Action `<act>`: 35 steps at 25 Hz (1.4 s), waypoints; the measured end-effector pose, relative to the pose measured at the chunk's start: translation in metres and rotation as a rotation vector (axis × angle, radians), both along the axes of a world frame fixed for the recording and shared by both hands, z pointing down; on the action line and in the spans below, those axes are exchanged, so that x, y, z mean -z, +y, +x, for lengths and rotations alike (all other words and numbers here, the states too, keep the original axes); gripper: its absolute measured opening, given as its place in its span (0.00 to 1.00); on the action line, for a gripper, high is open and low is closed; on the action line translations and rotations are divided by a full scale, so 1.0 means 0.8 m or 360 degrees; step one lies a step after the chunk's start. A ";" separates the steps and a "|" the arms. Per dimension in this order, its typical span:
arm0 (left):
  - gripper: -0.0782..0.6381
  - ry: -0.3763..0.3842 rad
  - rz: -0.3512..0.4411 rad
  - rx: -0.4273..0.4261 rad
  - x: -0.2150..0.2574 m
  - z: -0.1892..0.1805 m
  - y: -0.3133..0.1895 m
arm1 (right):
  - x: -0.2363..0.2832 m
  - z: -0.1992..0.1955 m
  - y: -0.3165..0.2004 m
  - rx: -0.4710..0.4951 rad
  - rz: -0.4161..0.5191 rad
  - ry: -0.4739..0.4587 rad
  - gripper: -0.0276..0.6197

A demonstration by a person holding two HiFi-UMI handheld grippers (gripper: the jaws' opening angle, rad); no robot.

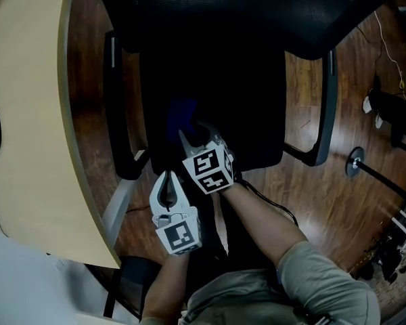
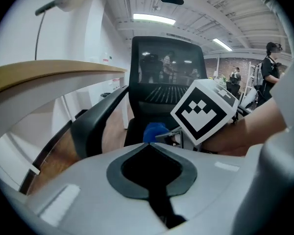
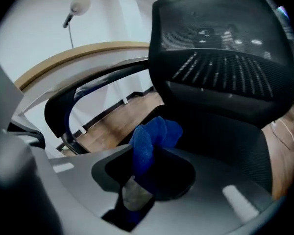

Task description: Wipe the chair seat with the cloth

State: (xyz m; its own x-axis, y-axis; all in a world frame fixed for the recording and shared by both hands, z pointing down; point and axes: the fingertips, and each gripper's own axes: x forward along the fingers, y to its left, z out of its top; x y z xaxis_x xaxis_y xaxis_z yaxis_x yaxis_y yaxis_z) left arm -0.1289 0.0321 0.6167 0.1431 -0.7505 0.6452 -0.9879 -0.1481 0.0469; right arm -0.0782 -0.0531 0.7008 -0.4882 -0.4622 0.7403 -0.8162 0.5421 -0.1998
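Observation:
A black office chair fills the head view, its dark seat (image 1: 250, 114) below me. A blue cloth (image 1: 182, 118) lies bunched on the seat's front left part. My right gripper (image 1: 189, 138) is shut on the cloth, which sticks out between its jaws (image 3: 152, 136) above the seat (image 3: 225, 138). My left gripper (image 1: 168, 176) hovers just off the seat's front edge, beside the right one, jaws shut and holding nothing. In the left gripper view the cloth (image 2: 154, 131) shows beyond the joined tips (image 2: 149, 144), next to the right gripper's marker cube (image 2: 203, 110).
A curved wooden desk (image 1: 27, 114) stands close on the left. Black armrests (image 1: 118, 114) (image 1: 328, 107) flank the seat and the mesh backrest (image 3: 225, 58) rises behind it. Cables and a round stand base (image 1: 355, 161) lie on the wooden floor at right. A person (image 2: 269, 67) stands far off.

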 end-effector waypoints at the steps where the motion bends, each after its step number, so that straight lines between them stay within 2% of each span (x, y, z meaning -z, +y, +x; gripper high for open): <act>1: 0.12 -0.0009 -0.0004 0.0013 -0.003 -0.011 0.006 | -0.004 -0.021 0.007 0.0067 -0.0010 -0.0004 0.19; 4: 0.12 -0.0025 -0.0017 0.0068 -0.014 -0.043 0.023 | -0.019 -0.073 0.024 0.0226 -0.0038 -0.0011 0.19; 7: 0.12 -0.0043 -0.0030 0.0090 -0.021 -0.065 0.035 | -0.037 -0.104 0.034 0.0313 -0.0059 0.0010 0.19; 10: 0.12 -0.0058 -0.0054 0.0072 -0.030 -0.074 0.042 | -0.049 -0.111 0.038 0.0329 -0.0072 0.0039 0.19; 14: 0.12 -0.0056 -0.0057 0.0031 -0.038 -0.067 0.038 | -0.058 -0.091 0.034 0.0280 -0.0080 0.0075 0.19; 20: 0.12 -0.0044 -0.0045 -0.0115 -0.038 -0.018 0.023 | -0.057 -0.019 0.026 0.0121 -0.0094 0.0132 0.19; 24: 0.12 -0.0024 -0.0039 -0.0223 -0.034 0.032 0.008 | -0.051 0.053 0.021 -0.0033 -0.0107 0.0183 0.19; 28: 0.12 -0.0002 -0.0023 -0.0367 -0.030 0.094 -0.007 | -0.052 0.147 0.019 -0.0250 -0.0136 0.0254 0.19; 35: 0.12 0.0039 -0.0002 -0.0604 -0.026 0.194 -0.024 | -0.043 0.308 0.030 -0.0723 -0.0185 0.0335 0.19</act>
